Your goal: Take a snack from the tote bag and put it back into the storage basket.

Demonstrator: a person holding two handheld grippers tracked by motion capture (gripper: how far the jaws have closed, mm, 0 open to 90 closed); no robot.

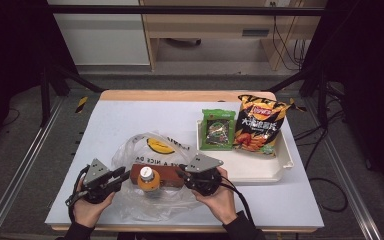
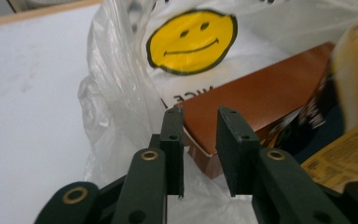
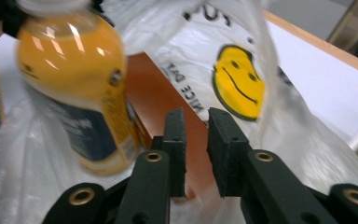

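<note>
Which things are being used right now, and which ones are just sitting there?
In use: plastic bag, orange bottle, brown box, left gripper, right gripper.
Lying about: white tray, green packet, chip bag.

Plastic bag (image 1: 150,165) lies on the surface (image 1: 110,125), front centre. In it: box (image 1: 167,174) lying flat, bottle (image 1: 149,181) upright, touching the box's near-left edge. Left claw (image 1: 125,176) at the bag's left side, right claw (image 1: 181,172) at its right, bottle between them. Tray (image 1: 260,167) sits right of the bag, toward the back. On the tray: small packet (image 1: 217,129) left, chip bag (image 1: 260,125) right, side by side.
</note>
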